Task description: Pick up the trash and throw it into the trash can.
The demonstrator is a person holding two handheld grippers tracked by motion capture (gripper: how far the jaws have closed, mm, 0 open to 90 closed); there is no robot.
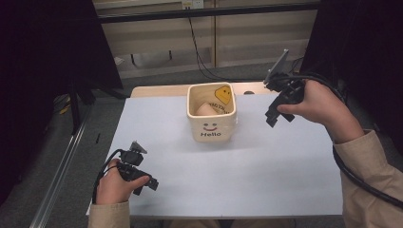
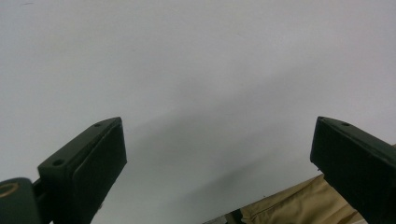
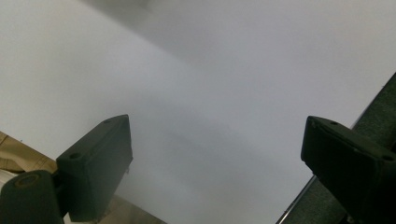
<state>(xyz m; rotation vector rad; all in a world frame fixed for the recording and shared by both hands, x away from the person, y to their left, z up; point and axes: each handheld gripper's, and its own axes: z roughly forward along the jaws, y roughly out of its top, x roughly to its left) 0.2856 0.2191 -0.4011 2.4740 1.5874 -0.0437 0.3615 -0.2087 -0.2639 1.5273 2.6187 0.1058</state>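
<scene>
A cream square cup [image 1: 212, 114] marked "Hello" with a smiley stands at the far middle of the white table sheet [image 1: 266, 166]. Something tan [image 1: 205, 109] lies inside it, beside a yellow smiley printed on the inner wall. My left gripper [image 1: 146, 184] rests low near the sheet's front left corner, held in a hand. In the left gripper view its jaws stand wide apart, open [image 2: 217, 163], over bare sheet. My right gripper [image 1: 275, 115] is raised to the right of the cup, pointing down. Its jaws are also wide apart, open [image 3: 217, 168], with nothing between them.
The white sheet covers a wooden table [image 1: 161, 90] whose far edge shows behind the cup. Dark curtains [image 1: 43, 42] hang at both sides. Cables [image 1: 202, 57] run down the back wall. A metal rail [image 1: 62, 175] runs along the floor on the left. Beige sleeves [image 1: 370, 161] enter from below.
</scene>
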